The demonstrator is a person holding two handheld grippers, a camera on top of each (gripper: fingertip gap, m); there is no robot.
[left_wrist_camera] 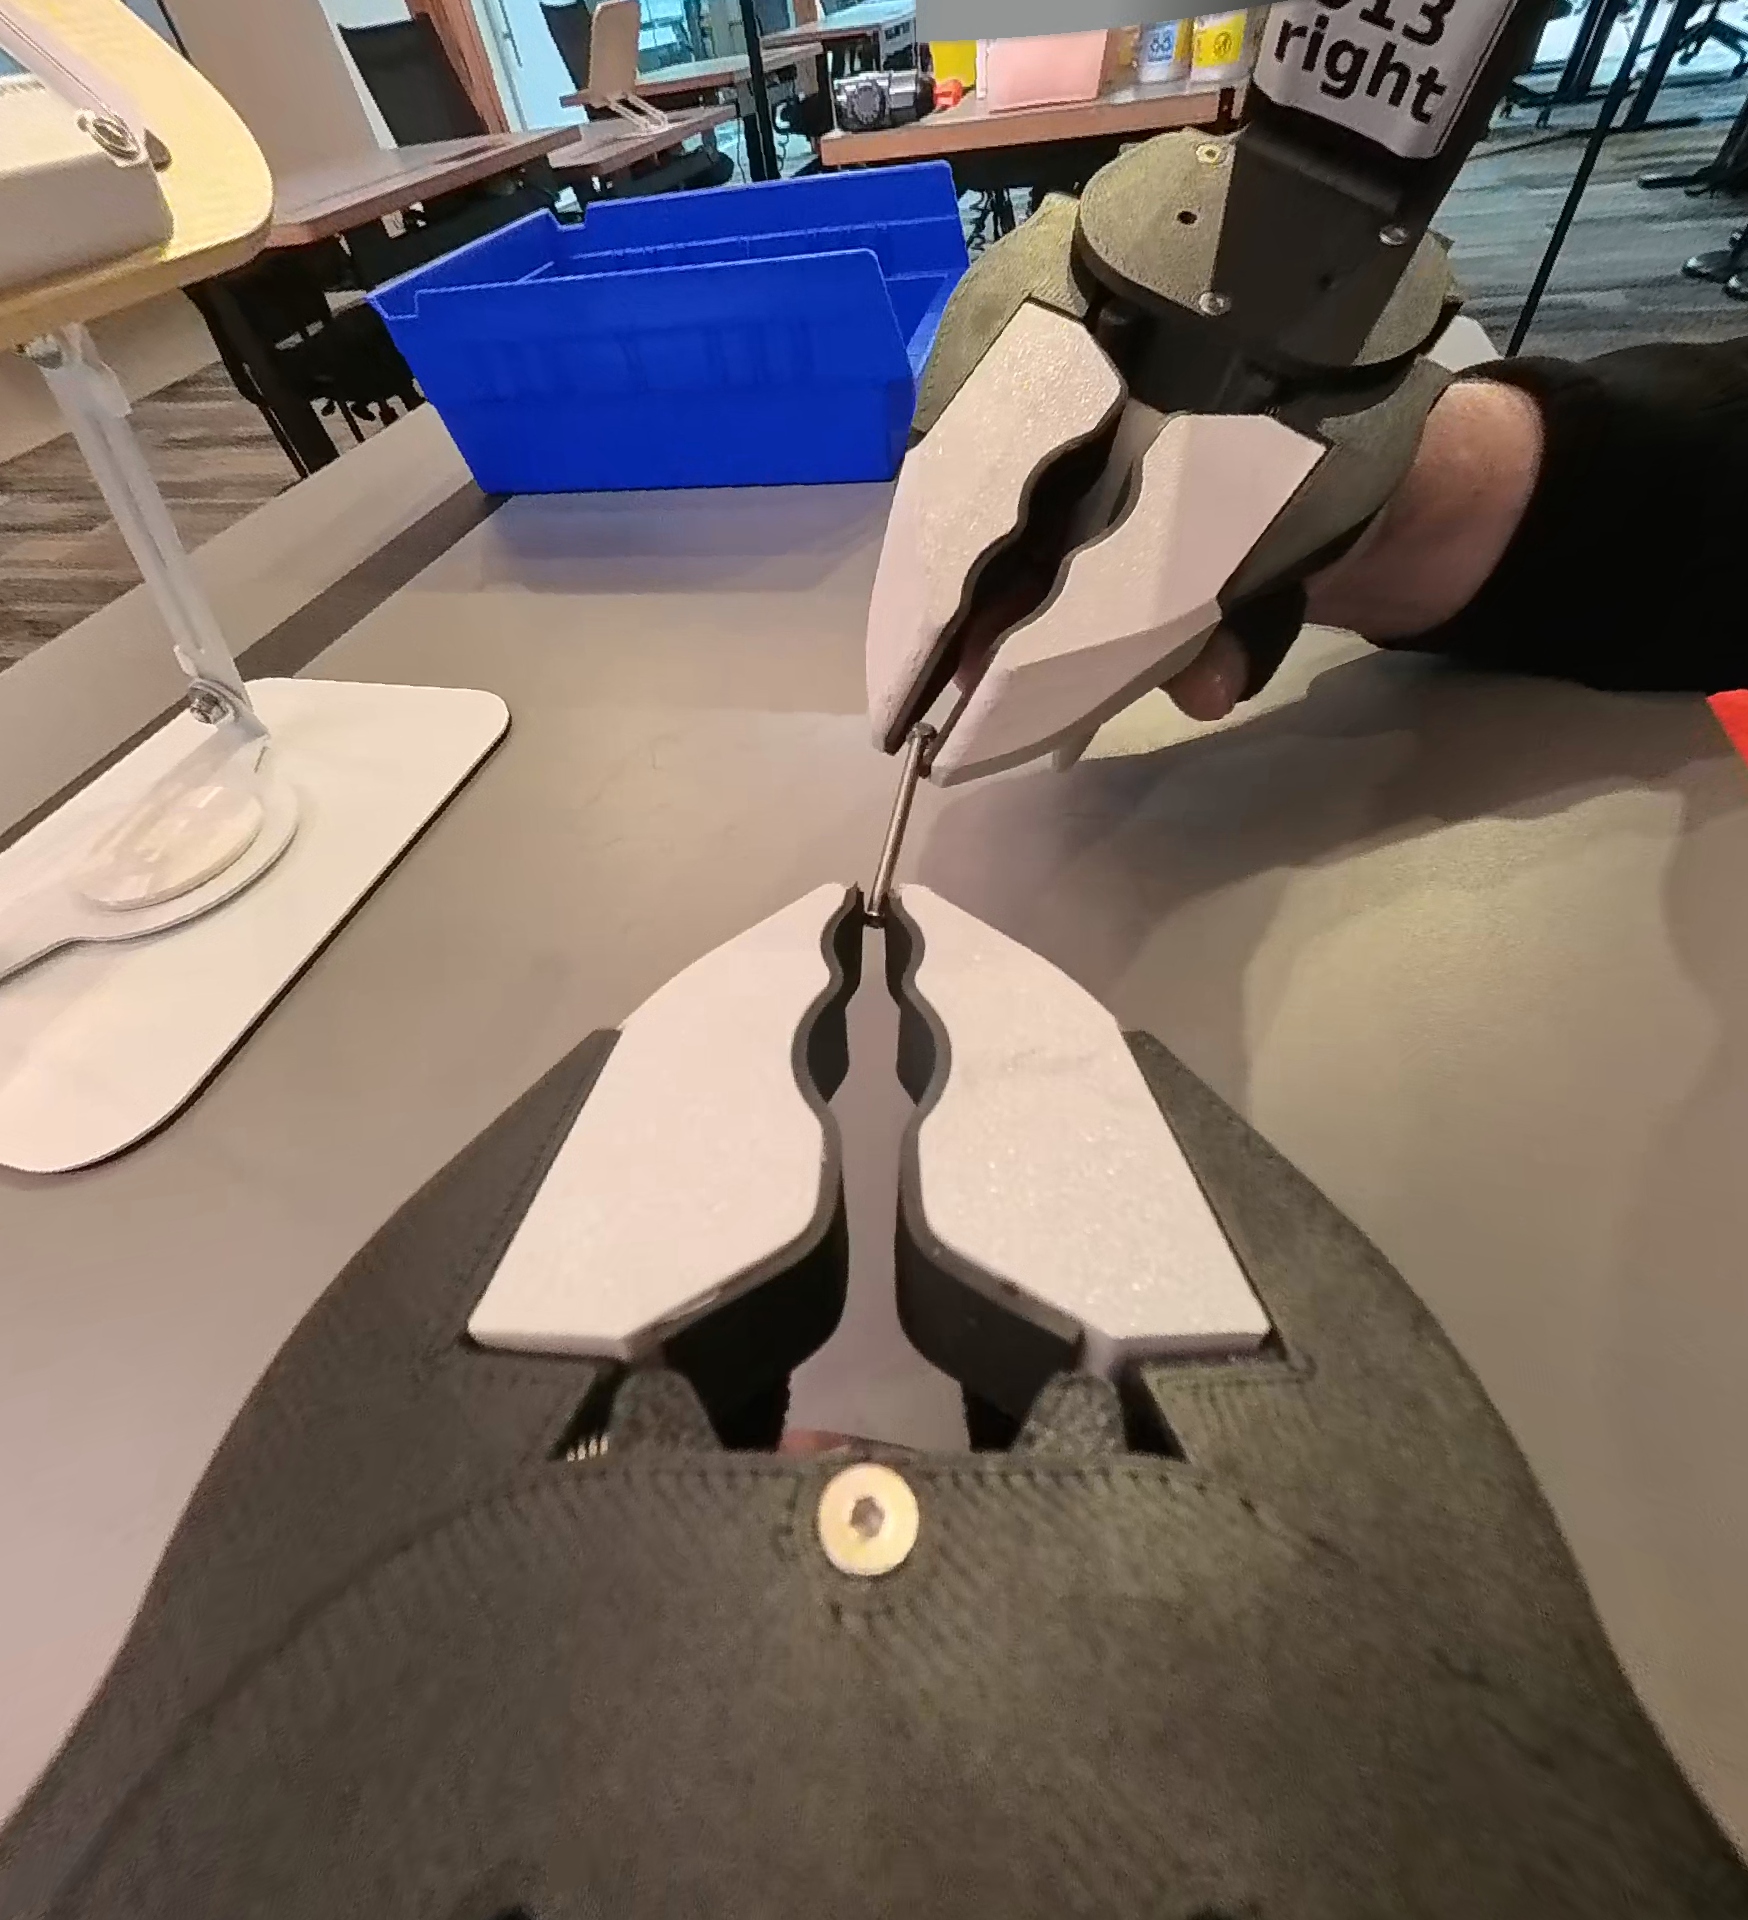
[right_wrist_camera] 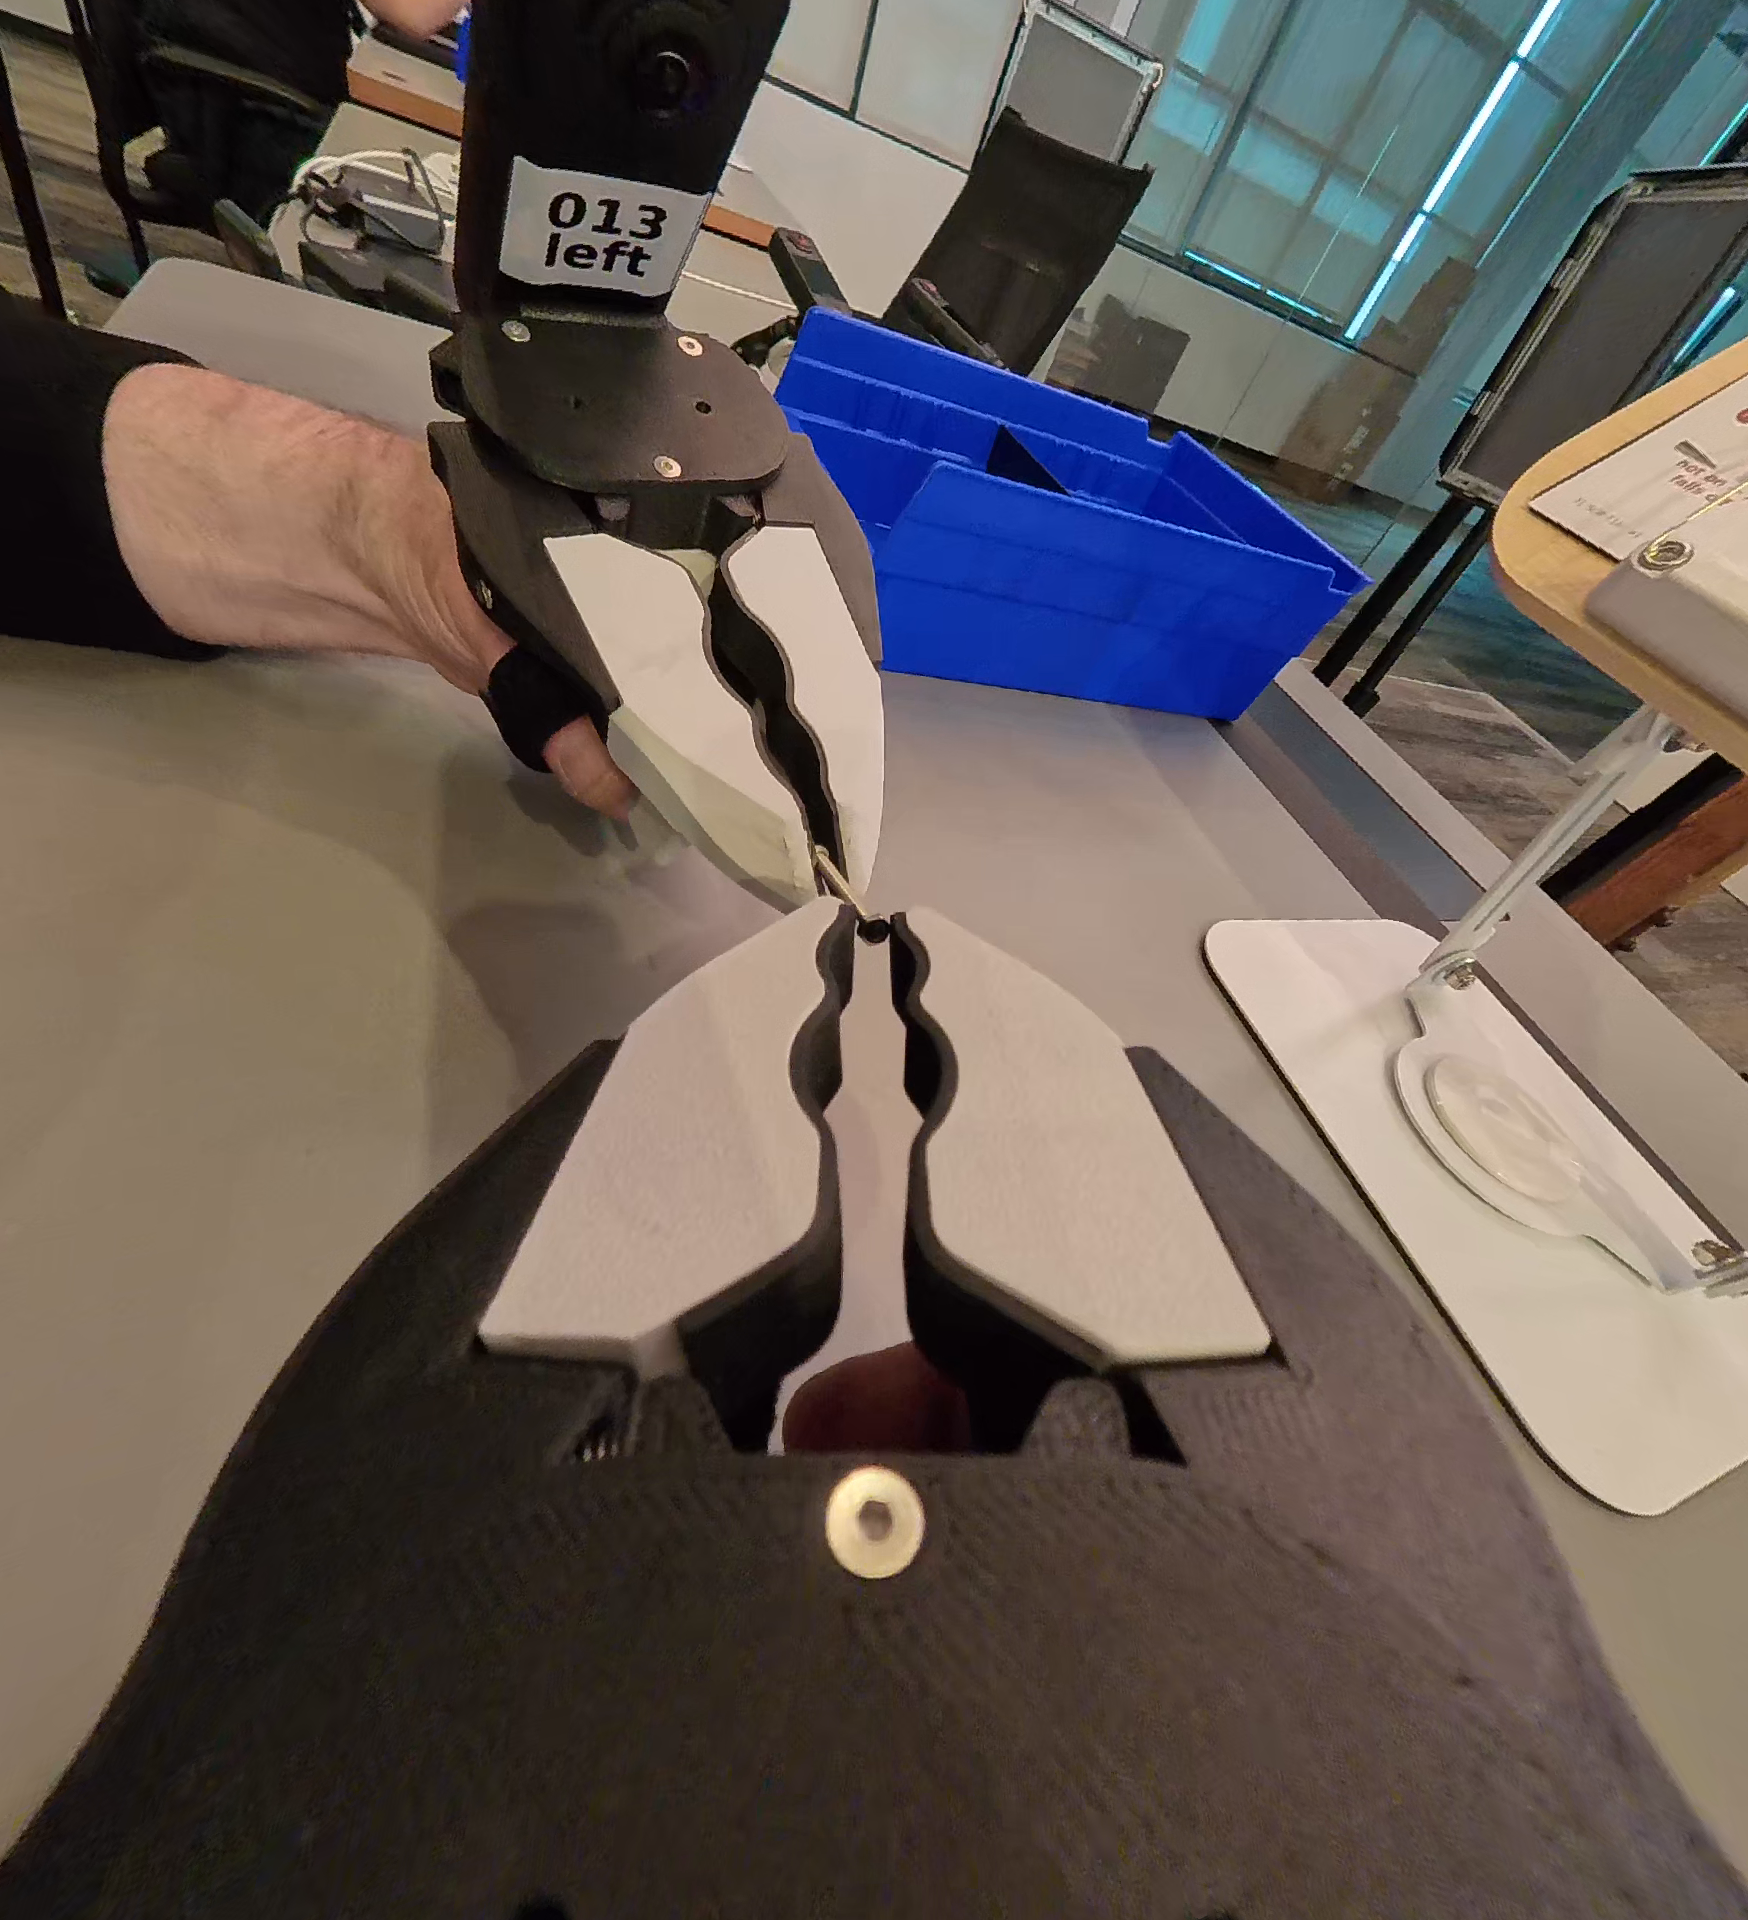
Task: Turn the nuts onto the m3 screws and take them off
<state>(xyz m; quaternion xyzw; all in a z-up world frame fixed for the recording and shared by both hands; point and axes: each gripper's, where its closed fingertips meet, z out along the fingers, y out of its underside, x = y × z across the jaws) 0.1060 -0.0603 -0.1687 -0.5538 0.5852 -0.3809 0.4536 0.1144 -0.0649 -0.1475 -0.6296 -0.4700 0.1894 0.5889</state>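
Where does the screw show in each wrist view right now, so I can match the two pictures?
Left wrist view: the screw stands just above centre, a thin dark rod spanning from the left gripper up to the right gripper.
Right wrist view: foreshortened, centre, between the right gripper and the left gripper.
Shared landmark: the blue bin behind both.

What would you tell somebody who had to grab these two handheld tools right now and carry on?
Left gripper: shut on the lower end of the screw, where a small nut seems to sit, though it is too small to be sure.
Right gripper: shut on the screw's head end.
The screw hangs in the air between them, above the grey table.
Blue bin stands behind; its contents are hidden.
Done: both ends gripped.
Left: the turning. How far the nut is threaded cannot be told.
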